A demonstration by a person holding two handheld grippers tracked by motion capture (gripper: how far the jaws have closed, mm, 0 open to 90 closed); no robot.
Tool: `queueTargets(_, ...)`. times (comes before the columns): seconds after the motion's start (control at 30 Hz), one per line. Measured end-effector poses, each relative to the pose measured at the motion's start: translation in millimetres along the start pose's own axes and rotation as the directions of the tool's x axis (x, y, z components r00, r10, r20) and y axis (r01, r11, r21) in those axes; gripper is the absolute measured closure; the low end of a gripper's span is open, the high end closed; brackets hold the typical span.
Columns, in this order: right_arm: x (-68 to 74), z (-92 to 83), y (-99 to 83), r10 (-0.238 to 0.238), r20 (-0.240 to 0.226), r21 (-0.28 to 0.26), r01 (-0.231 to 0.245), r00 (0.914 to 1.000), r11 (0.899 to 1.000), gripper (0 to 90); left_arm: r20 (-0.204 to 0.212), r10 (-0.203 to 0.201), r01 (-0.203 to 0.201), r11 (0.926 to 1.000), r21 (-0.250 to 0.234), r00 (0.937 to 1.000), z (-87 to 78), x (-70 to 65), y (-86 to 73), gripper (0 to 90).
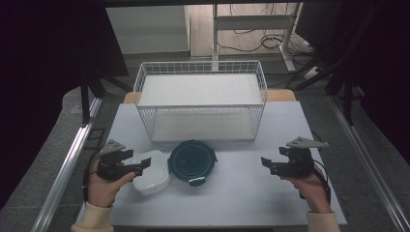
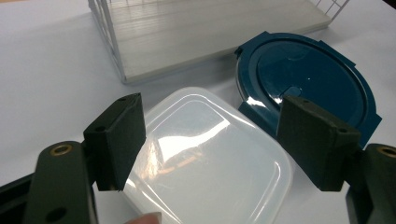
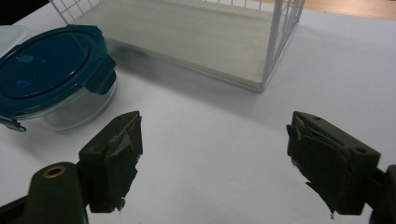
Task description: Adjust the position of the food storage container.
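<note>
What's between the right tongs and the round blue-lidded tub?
Bare tabletop lies between the right tongs and the tub, as the high view shows.

No text, label or number can be read on anything here.

A white wire basket (image 1: 200,104) stood at the far middle of the pale worktop (image 1: 241,193), its long side facing the near edge and a flat white panel lying in its bottom. Beyond the worktop, a white metal frame (image 1: 251,21) rose from a wooden floor, with dark cables (image 1: 263,41) looped around its feet. A metal rail (image 1: 65,169) ran along the worktop's left side over grey carpet.
</note>
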State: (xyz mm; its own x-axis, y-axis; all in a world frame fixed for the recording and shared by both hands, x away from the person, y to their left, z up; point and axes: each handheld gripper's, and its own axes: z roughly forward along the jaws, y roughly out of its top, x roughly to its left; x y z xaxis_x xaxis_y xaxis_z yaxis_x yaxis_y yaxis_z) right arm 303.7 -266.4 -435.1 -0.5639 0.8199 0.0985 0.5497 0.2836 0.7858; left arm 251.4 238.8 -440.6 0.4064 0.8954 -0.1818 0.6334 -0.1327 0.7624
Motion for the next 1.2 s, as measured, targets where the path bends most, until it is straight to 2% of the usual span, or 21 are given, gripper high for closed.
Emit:
queueTargets(0.23,0.2,-0.8,-2.8,0.007,0.013,0.005,-0.007,0.9999,1.000,18.6,0.001,-0.020,0.020,0.9998,-0.002,0.9998,-1.1,4.8,0.4,23.9)
queueTargets(0.33,3.1,-3.9,-2.3,0.005,0.035,0.001,-0.005,0.9994,1.000,18.7,0.013,-0.005,0.005,0.9998,-0.020,0.9999,-8.2,0.9,1.3,24.5)
queueTargets(0.53,7.5,-11.8,1.4,0.011,0.019,-0.019,-0.011,0.9998,1.000,19.0,0.034,0.003,-0.002,0.9995,-0.030,0.9994,-15.4,-3.8,0.3,25.1)
queueTargets(0.77,1.6,-10.7,-0.5,0.029,0.024,-0.022,-0.029,0.9993,0.999,19.6,0.050,-0.003,0.004,0.9999,-0.012,0.9988,-5.6,-4.5,9.0,26.5)
queueTargets(0.87,0.3,-2.1,-2.4,0.010,0.019,0.010,-0.011,0.9998,1.000,20.1,0.056,0.011,-0.012,0.9999,0.006,0.9984,1.1,-9.7,12.6,27.4)
queueTargets(1.03,4.2,-3.7,-2.2,0.002,0.025,0.010,-0.002,0.9997,1.000,20.8,0.070,0.032,-0.034,0.9992,0.023,0.9970,7.9,-15.2,17.4,29.4)
queueTargets(1.07,6.4,-5.6,-0.7,0.000,0.021,0.001,0.000,0.9998,1.000,21.0,0.069,0.048,-0.050,0.9982,0.034,0.9965,11.9,-16.7,23.1,30.6)
queueTargets(1.17,7.1,-5.6,0.2,-0.003,0.021,0.000,0.003,0.9998,1.000,21.1,0.063,0.057,-0.060,0.9974,0.041,0.9964,16.1,-17.8,30.0,33.5)
queueTargets(1.2,6.9,-4.8,-0.4,-0.002,0.021,0.005,0.002,0.9998,1.000,21.5,0.069,0.063,-0.066,0.9965,0.051,0.9956,22.5,-18.7,36.8,34.4)
